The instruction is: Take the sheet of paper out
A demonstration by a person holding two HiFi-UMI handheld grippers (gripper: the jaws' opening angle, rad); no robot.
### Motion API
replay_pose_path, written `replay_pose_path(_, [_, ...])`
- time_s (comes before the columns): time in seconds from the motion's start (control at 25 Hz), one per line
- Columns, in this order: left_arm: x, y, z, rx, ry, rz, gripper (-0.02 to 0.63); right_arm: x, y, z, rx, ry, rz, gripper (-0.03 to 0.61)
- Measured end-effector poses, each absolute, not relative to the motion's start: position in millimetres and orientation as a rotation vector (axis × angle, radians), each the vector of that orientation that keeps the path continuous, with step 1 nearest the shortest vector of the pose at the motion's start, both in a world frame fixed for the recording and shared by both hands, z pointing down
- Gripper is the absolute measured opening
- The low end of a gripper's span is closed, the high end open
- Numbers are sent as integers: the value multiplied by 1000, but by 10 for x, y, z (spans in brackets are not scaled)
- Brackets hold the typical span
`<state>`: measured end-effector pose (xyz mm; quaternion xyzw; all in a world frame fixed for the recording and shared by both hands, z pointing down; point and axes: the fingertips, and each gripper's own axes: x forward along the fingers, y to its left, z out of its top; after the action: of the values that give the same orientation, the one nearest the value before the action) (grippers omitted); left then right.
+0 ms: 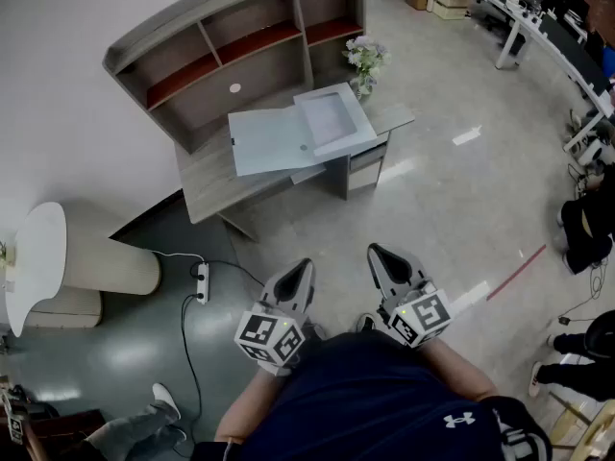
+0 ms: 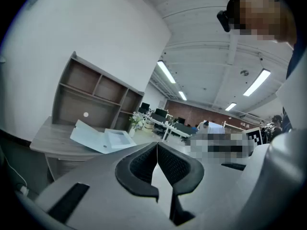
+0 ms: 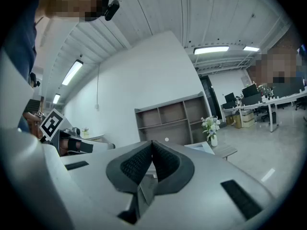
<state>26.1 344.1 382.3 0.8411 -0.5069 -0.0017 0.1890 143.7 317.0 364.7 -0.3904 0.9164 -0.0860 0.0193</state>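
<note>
Left gripper [image 1: 304, 267], right gripper [image 1: 375, 253] closed, empty — folder [image 1: 288, 134] open on desk [image 1: 207, 176].

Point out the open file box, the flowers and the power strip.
open file box [image 1: 264, 142], head view, its flat left flap.
flowers [image 1: 365, 58], head view, the blooms.
power strip [image 1: 202, 282], head view, its middle.

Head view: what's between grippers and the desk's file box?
Head view: bare floor, then desk edge, from left gripper and right gripper to file box.

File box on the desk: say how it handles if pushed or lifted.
The file box looks thin-walled, so probably light, sliding easily on the desk. It lies opened flat; lifted by one half, the other would likely flop. It might tip the flower vase beside it.
</note>
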Motion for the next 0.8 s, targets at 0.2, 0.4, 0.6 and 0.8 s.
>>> replay_pose_path(0.2, [450,3414,3795,2359,-1443,-3,17,1622,3150,3640,-1194,2848,-274,14])
replay_pose_path(0.4, [653,3451,3836,2340,-1470,4,17,1785,3188,3695,-1134,2844,-309,14])
replay_pose_path(0.6, [742,3449,3948,2289,-1472,19,17,1876,3146,3804,-1109,2861,-350,14])
replay_pose_path(0.8, [691,3224,3959,2287,-1487,29,17,1853,2977,3877,-1111,2870,-372,14])
